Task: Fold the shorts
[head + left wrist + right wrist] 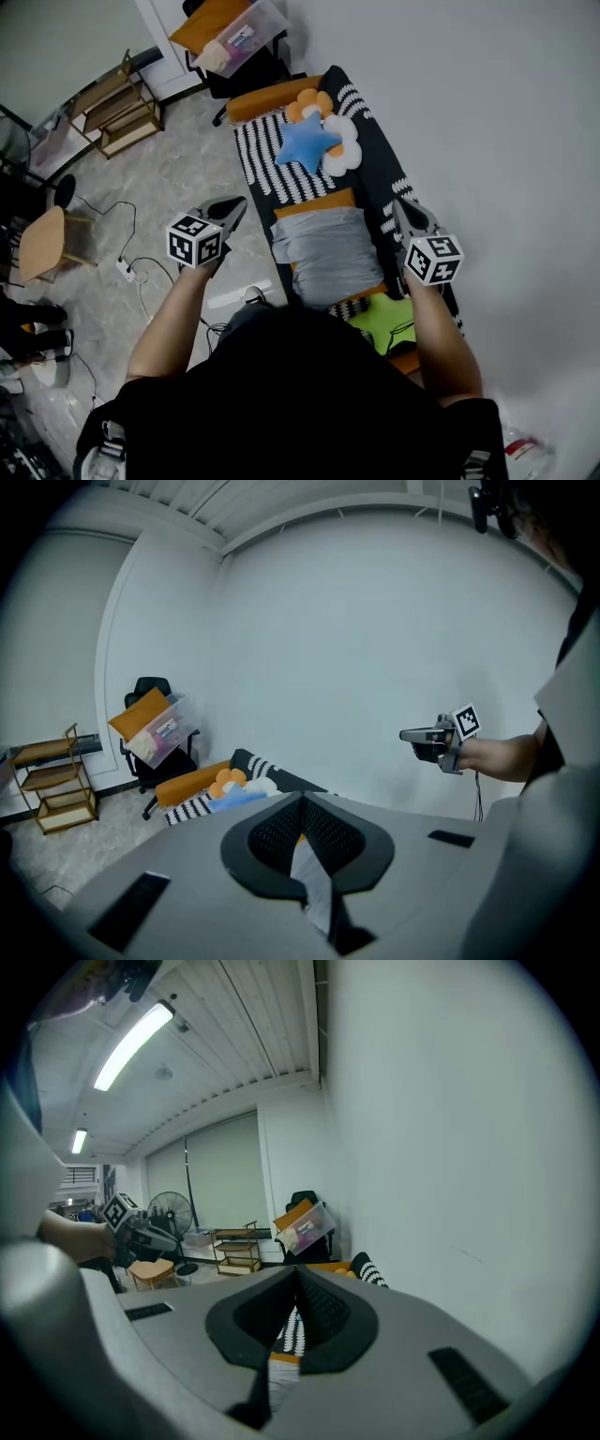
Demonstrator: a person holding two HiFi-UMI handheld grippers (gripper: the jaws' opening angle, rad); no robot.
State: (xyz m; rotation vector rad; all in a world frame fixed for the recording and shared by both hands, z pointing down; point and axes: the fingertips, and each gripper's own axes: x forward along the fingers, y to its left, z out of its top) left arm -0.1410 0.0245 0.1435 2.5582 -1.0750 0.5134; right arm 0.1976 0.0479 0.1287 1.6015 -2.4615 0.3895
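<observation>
Both the left tongs [234,208] and the right tongs [403,211] are pinched shut on nothing, raised in the air. The grey shorts [328,248] lie flat on the striped bed [258,155], at 4 o'clock from the left tongs and 8 o'clock from the right. At 12 o'clock, a clear bin [251,33] holds small items too tiny to name.
</observation>
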